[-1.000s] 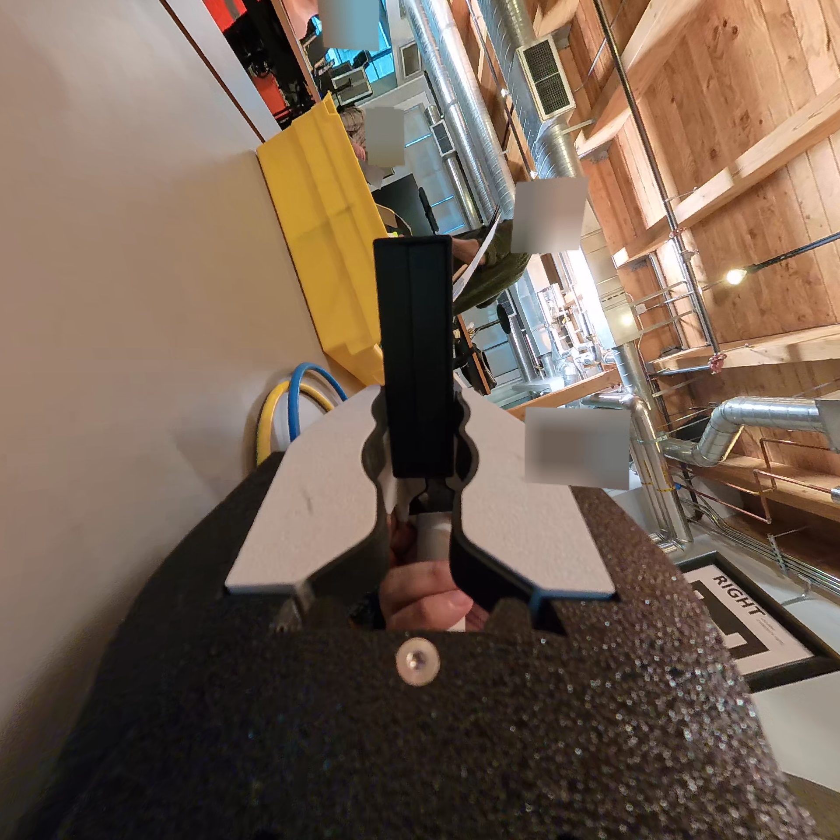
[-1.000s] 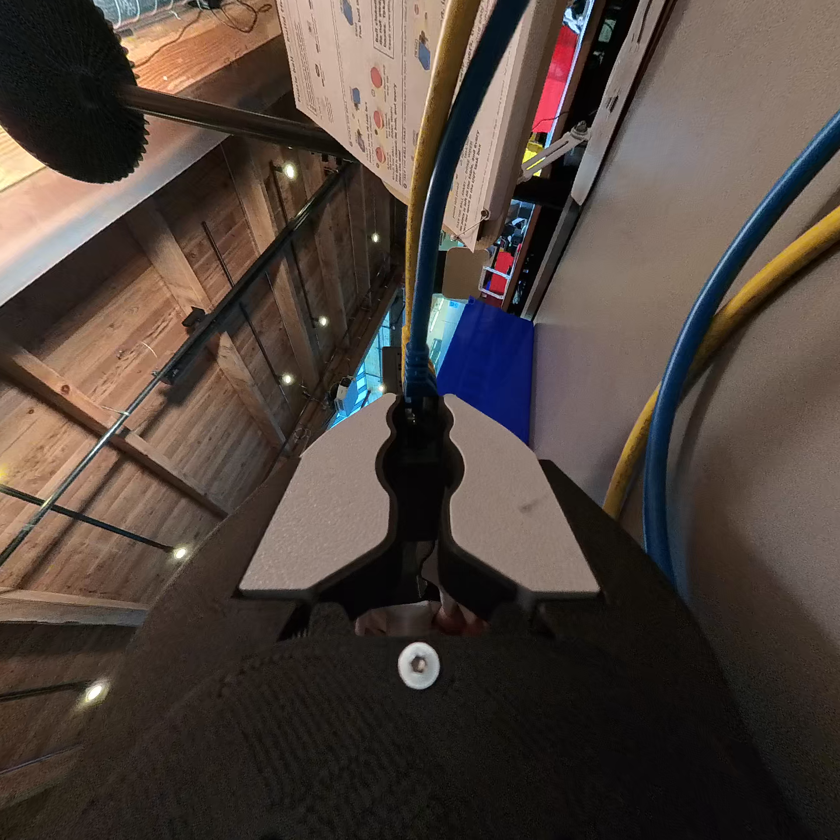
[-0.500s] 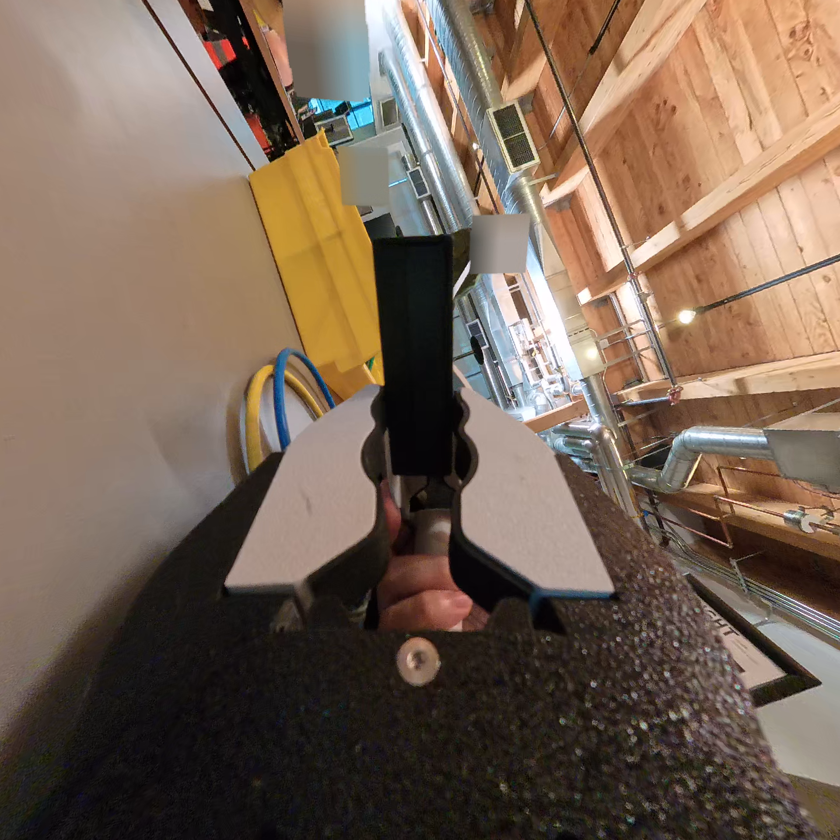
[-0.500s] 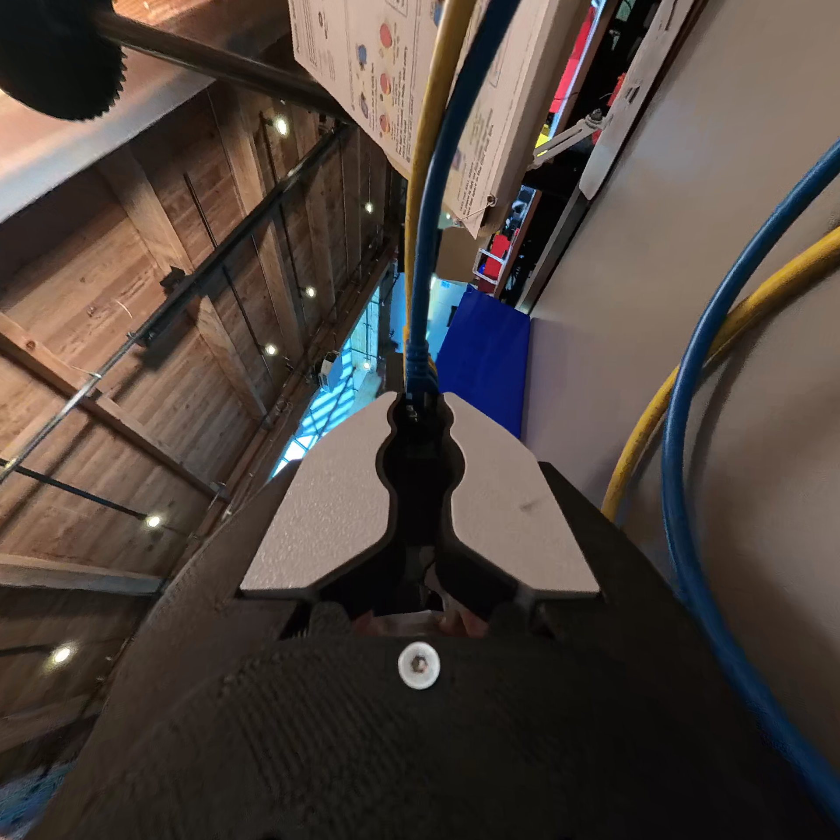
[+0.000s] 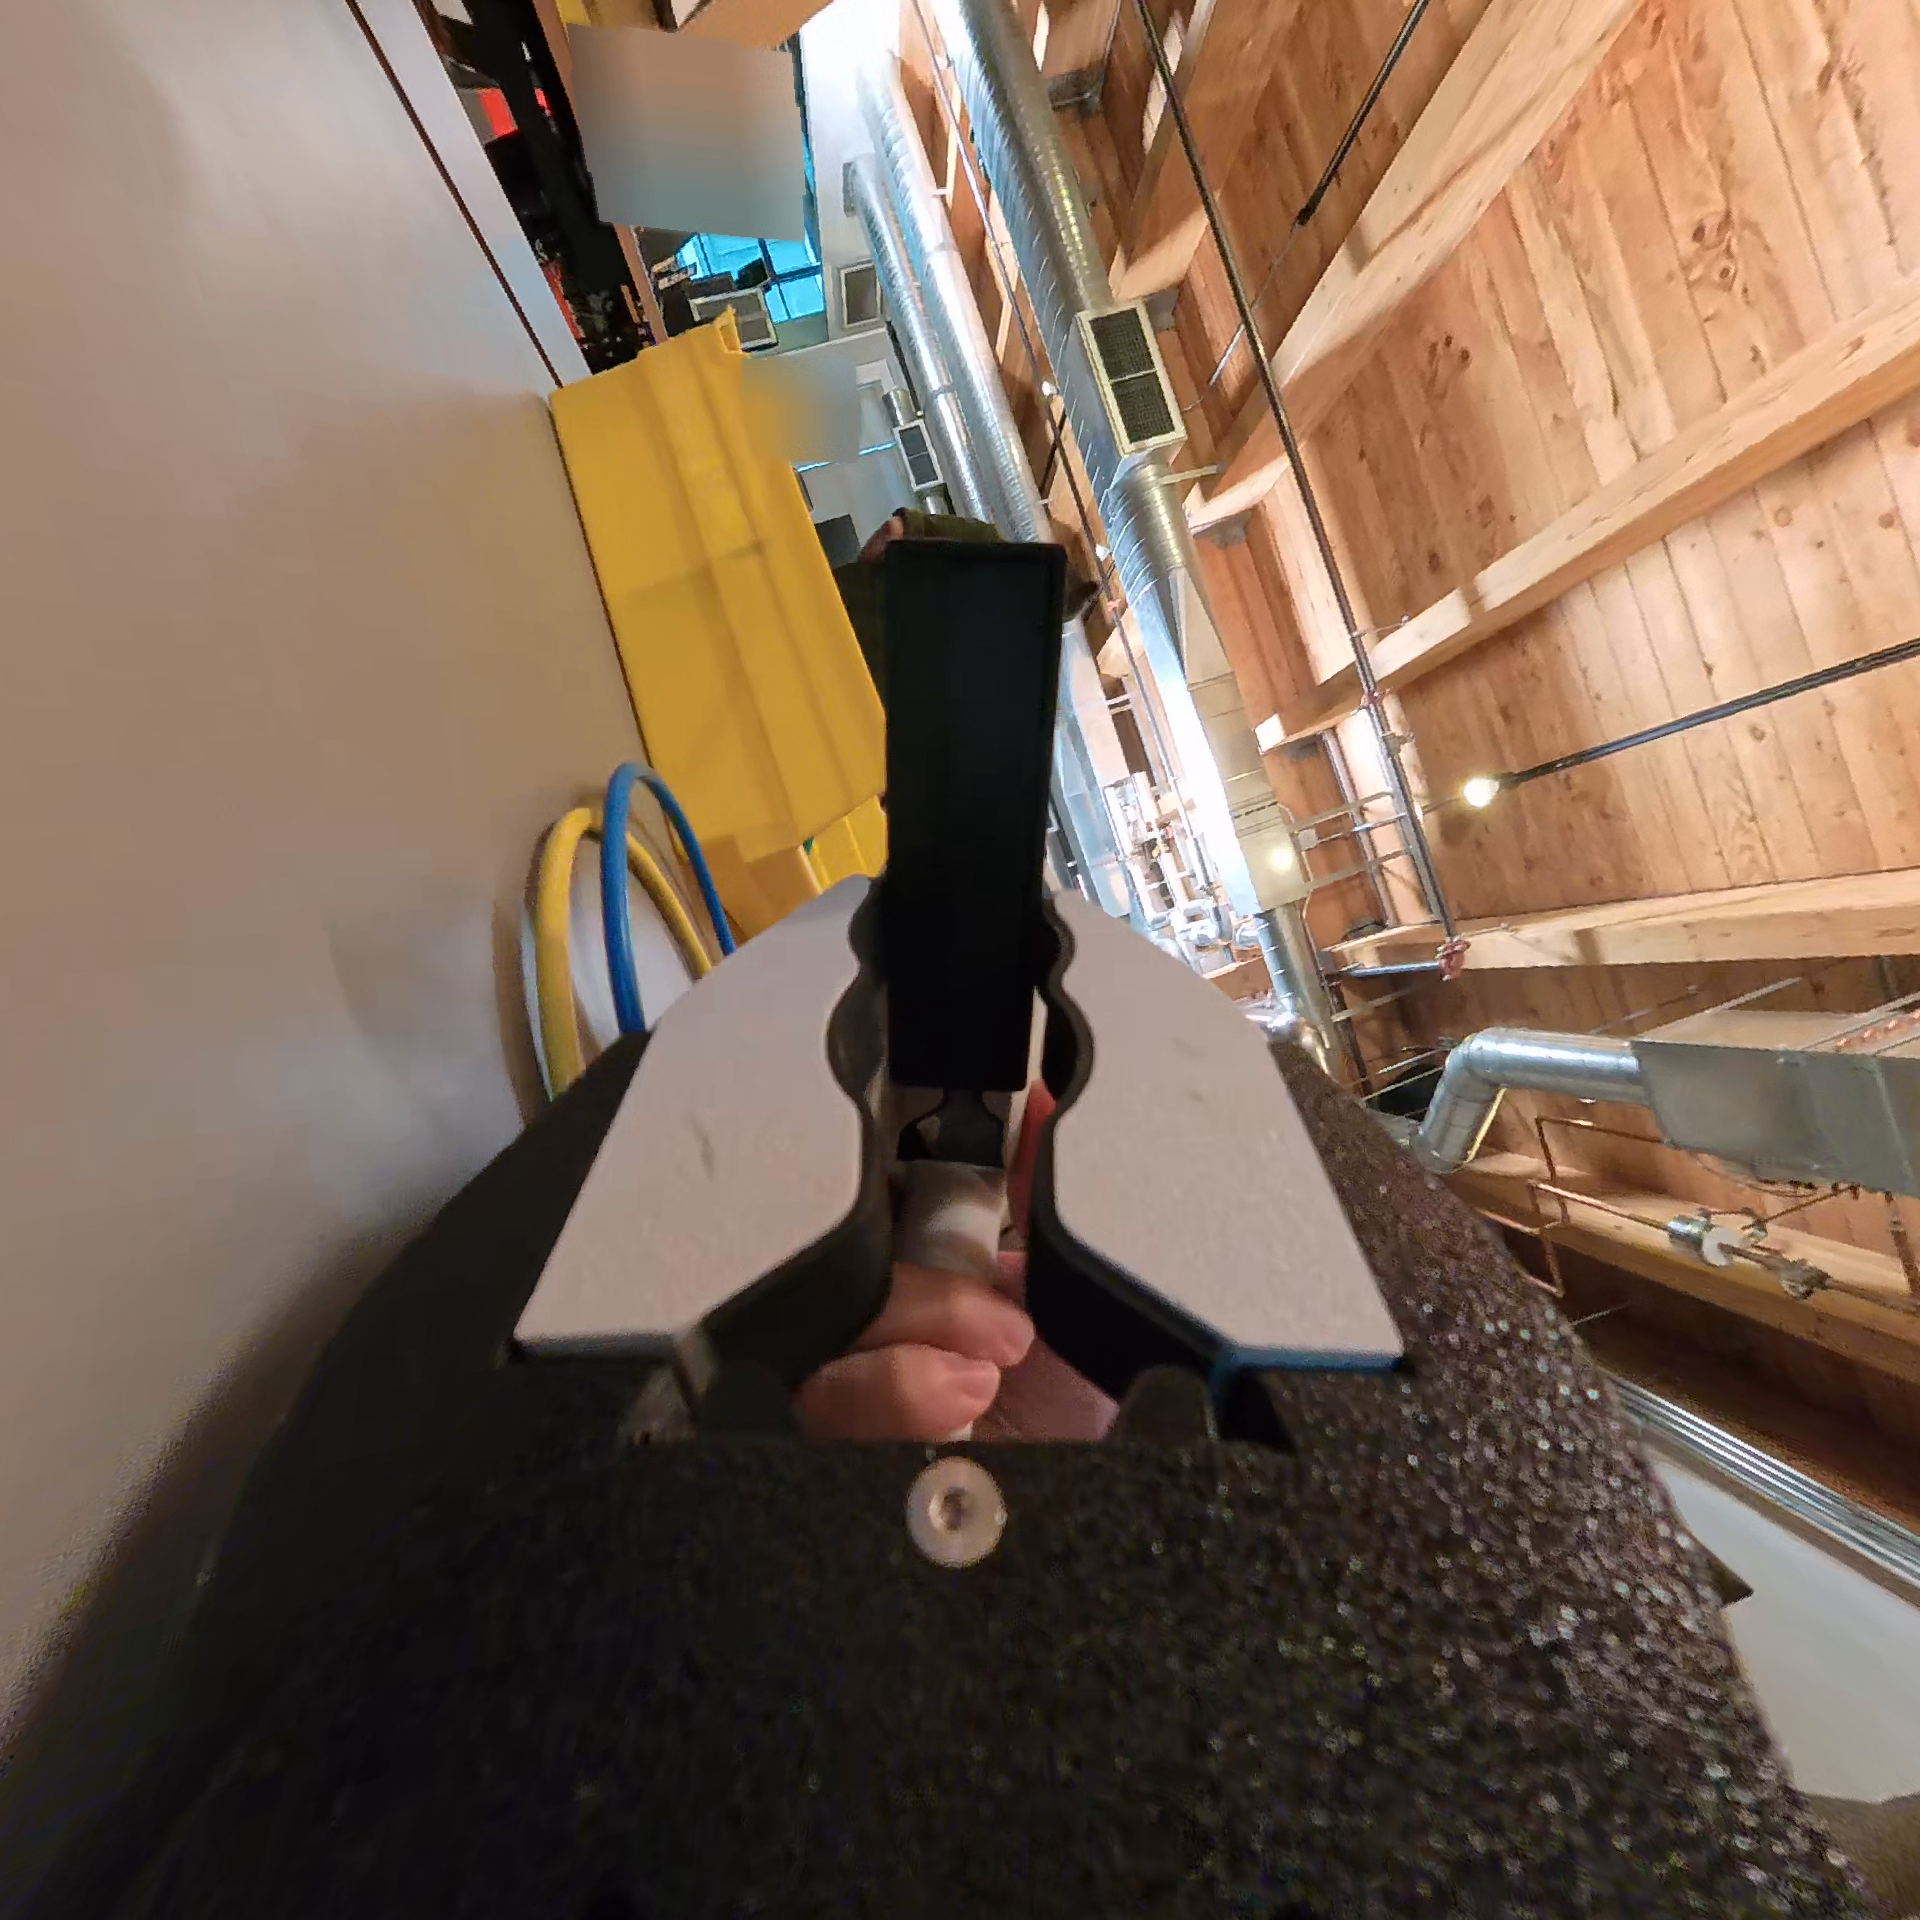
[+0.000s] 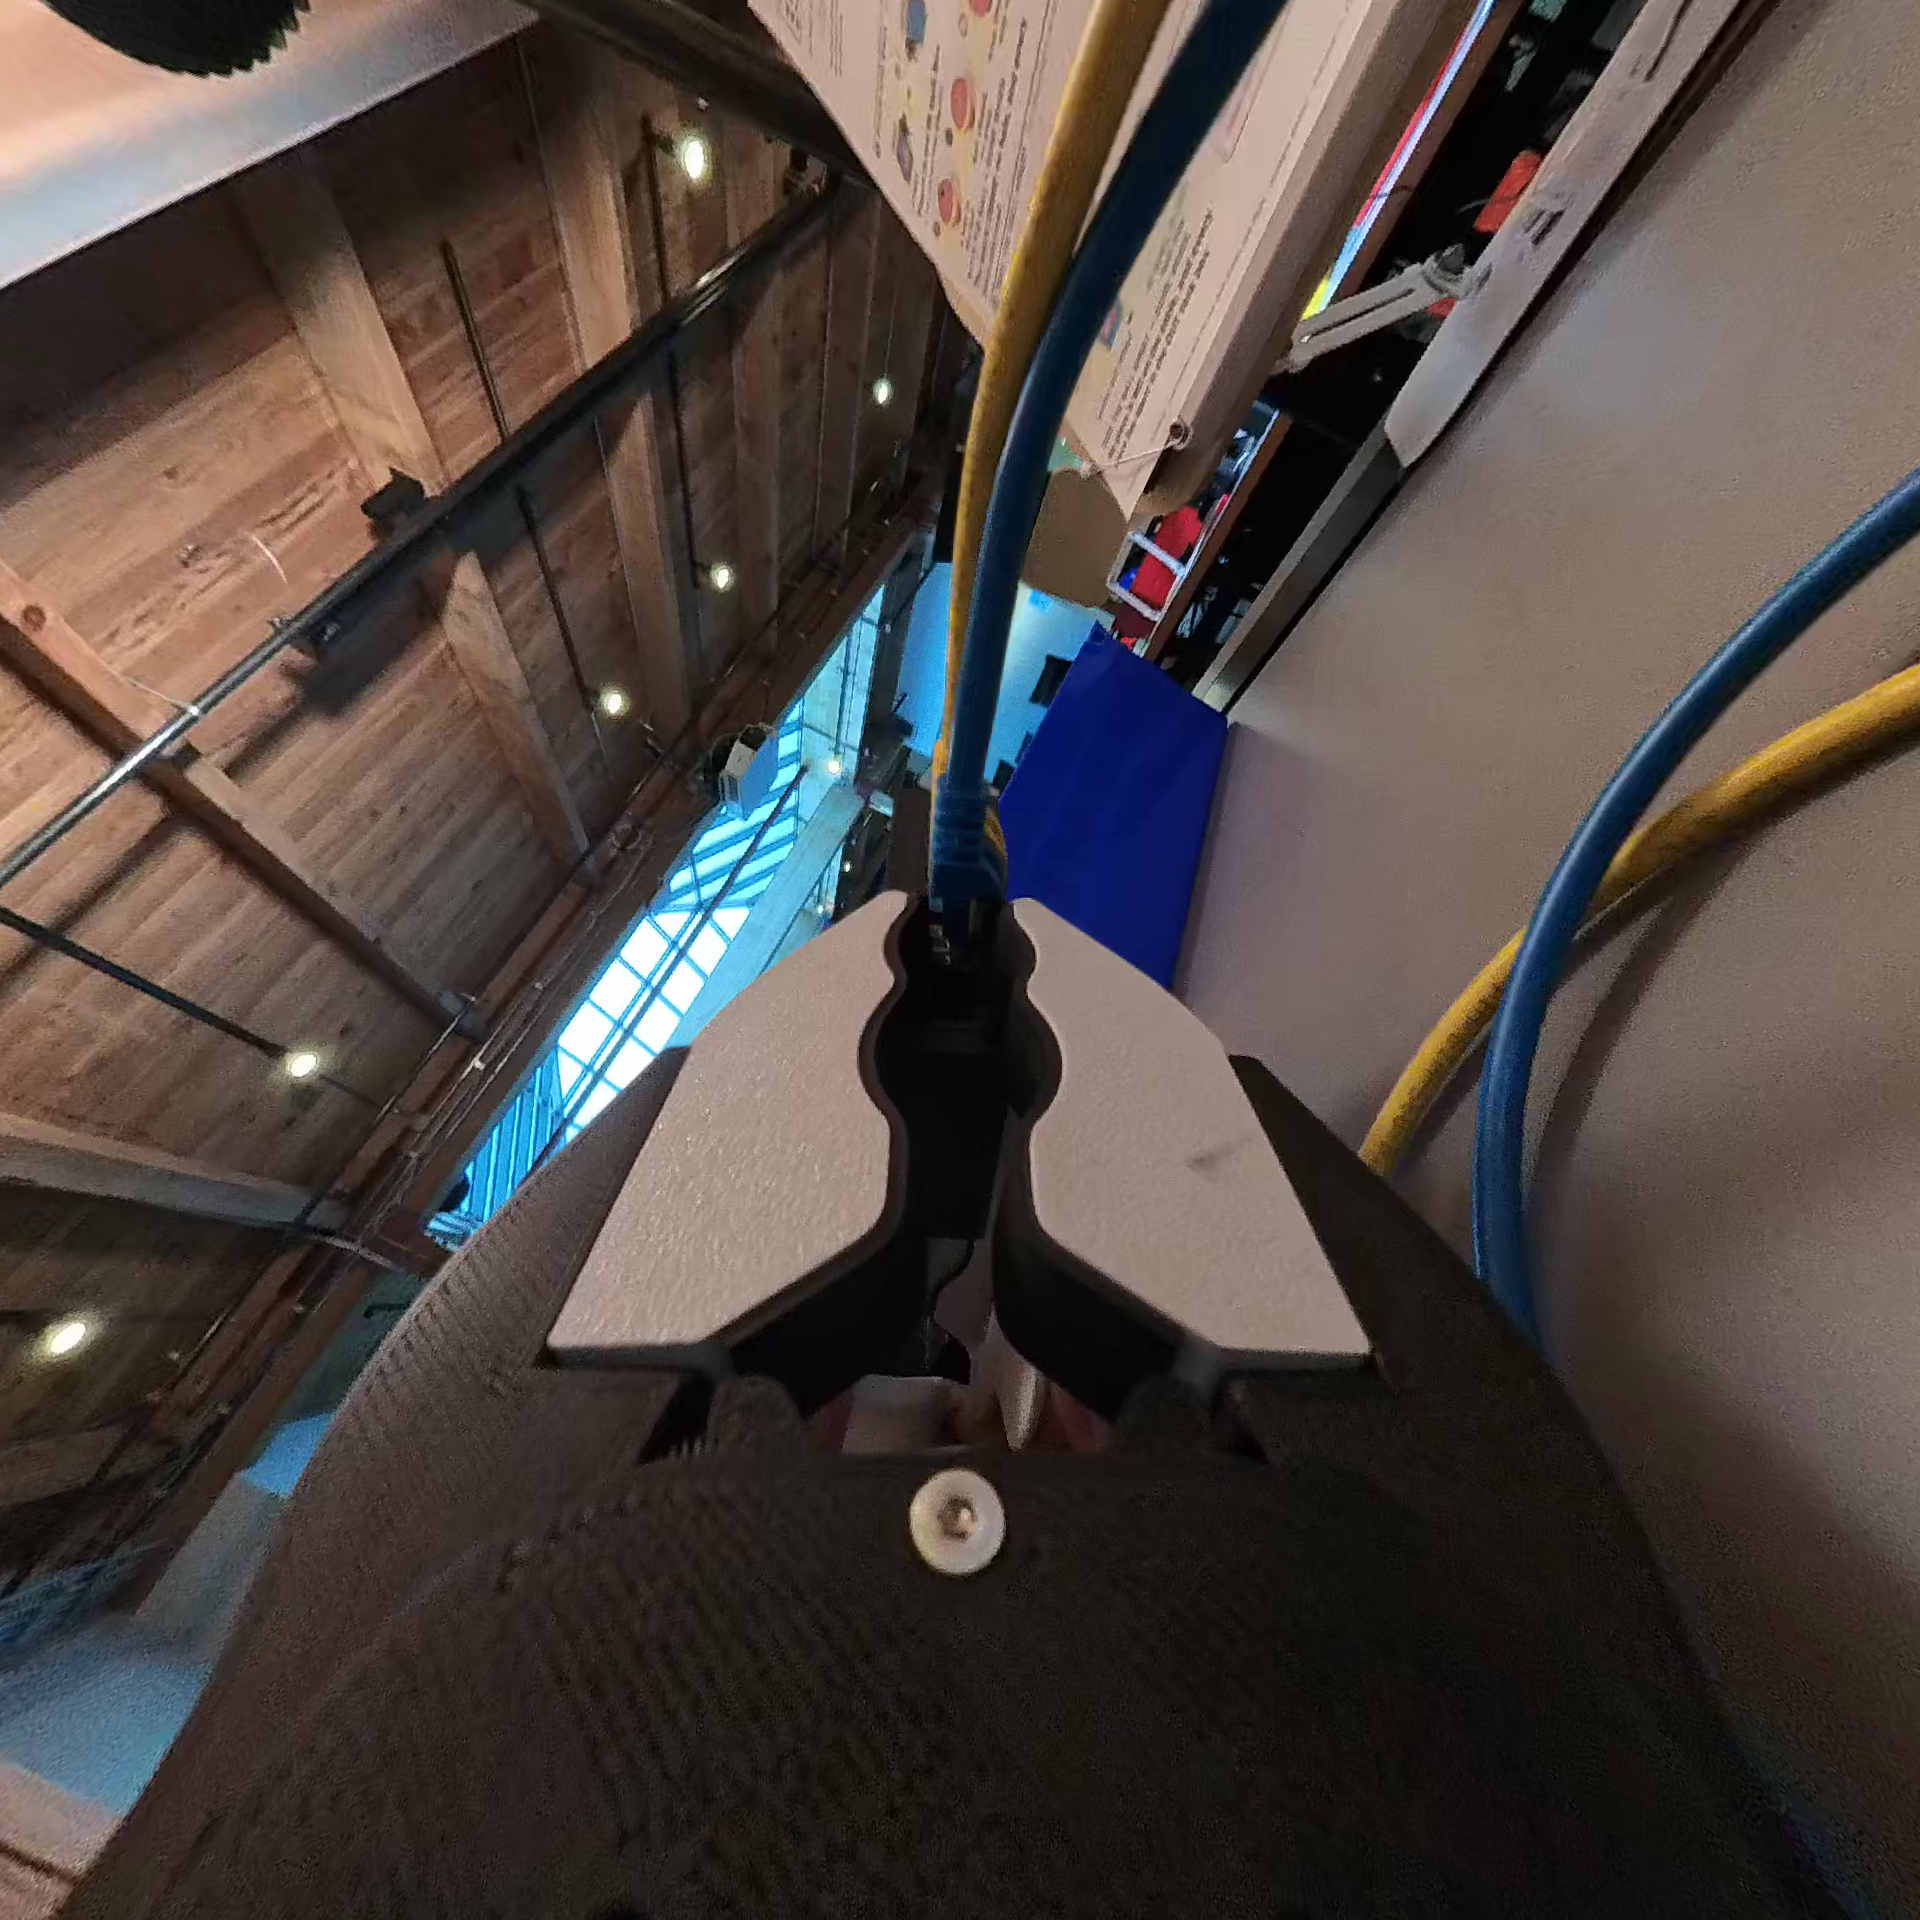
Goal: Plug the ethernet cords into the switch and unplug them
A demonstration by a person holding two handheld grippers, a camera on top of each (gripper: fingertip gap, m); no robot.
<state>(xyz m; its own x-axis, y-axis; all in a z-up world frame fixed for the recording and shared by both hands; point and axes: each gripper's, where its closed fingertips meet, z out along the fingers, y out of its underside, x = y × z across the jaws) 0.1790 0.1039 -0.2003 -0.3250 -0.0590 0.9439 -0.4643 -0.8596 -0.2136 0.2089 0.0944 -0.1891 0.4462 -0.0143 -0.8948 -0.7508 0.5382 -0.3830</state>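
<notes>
Left gripper (image 5: 961, 935) clamped on a flat black box, the switch (image 5: 968, 790), with both grey fingers (image 5: 748, 1091) pressed against its narrow sides. Held edge-on and sticking straight out past the fingertips, far end well clear of them. Fingers of a hand (image 5: 914, 1371) visible through the gap behind the jaws, against a pale handle. Just left of the gripper, loops of yellow cord (image 5: 556, 935) and blue cord (image 5: 613, 883) lying on a pale table (image 5: 260, 727). Beyond the loops, a yellow bin (image 5: 707, 644) at the table's far edge. Further off, silver ducts (image 5: 1018, 312) and wooden beams and boards (image 5: 1558, 468).

Right gripper (image 6: 956, 914) closed on the plug end of the blue cord (image 6: 1023, 499), with the blue boot just past the fingertips and the dark plug pinched between the grey fingers (image 6: 1153, 1143). Cannot tell whether the plug's tip is seated in anything. From the boot, blue cord running straight away and out of the top of the view, yellow cord (image 6: 1023, 291) close alongside it. To the right, further stretches of both cords curving across the pale table (image 6: 1610, 520). Behind the fingertips, a blue bin (image 6: 1112, 810) at the table's edge. Higher up, a printed sheet (image 6: 1174, 208) with coloured dots, partly hidden by the two cords. On the left, dark wooden beams (image 6: 312, 520) with small lamps.
</notes>
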